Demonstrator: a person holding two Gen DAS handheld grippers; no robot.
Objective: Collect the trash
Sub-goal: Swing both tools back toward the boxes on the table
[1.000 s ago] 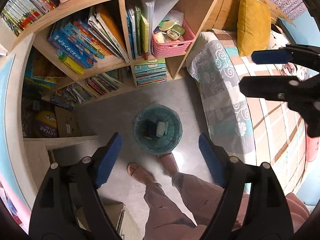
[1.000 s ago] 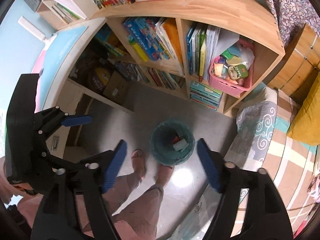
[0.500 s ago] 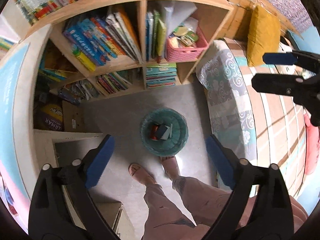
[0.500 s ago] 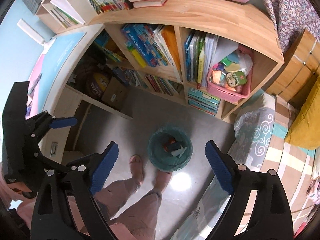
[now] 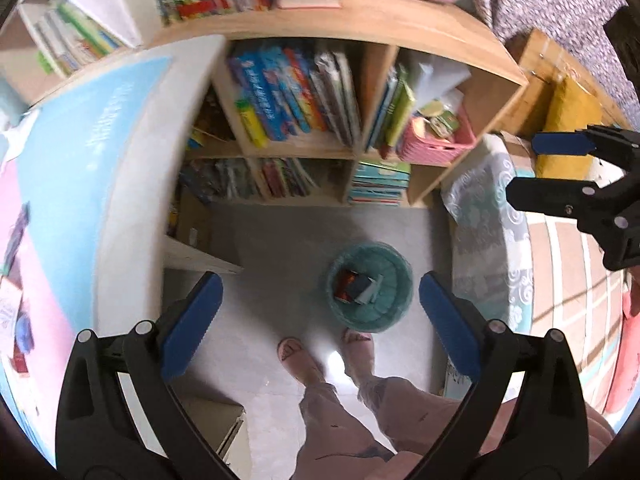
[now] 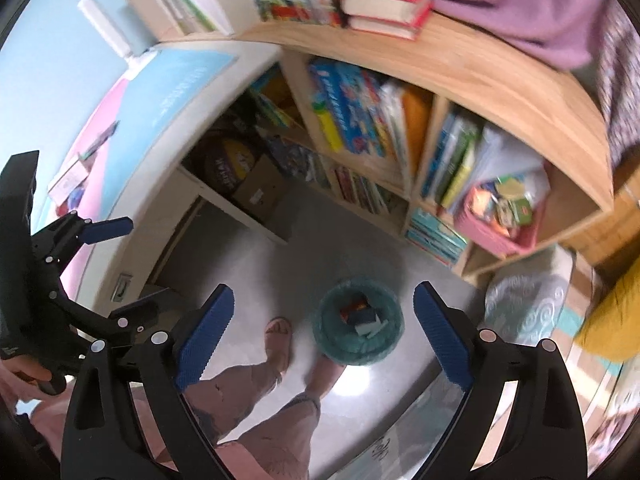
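- We count 1 teal bin [image 5: 370,289] on the grey floor [image 5: 280,248], w/ approx 3 scraps of trash [image 5: 357,286] inside: one red-dark, one blue, one pale; too blurred to name further.
- 2 sandalled feet [image 5: 296,354] stand at the bin's 6–7 o'clock, the nearer one touching its rim.
- 1 wooden bookshelf [image 5: 380,24] at 12 o'clock, books in its cubbies; 1 pink basket [image 5: 436,146] of small items in the upper right cubby; 2 red-edged books [image 6: 386,4] stacked on top beside purple cloth.
- 1 white desk [image 5: 132,168] w/ blue-pink mat at 9 o'clock; patterned bed cover [image 5: 480,220] at 3 o'clock, yellow pillow [image 5: 568,128] beyond.
- Left tongs [image 5: 318,310]: spread wide, holding nothing, high above the floor; bin sits between the tips, nearer the right one.
- Right tongs [image 6: 322,322]: likewise wide apart, nothing gripped, bin between the tips.
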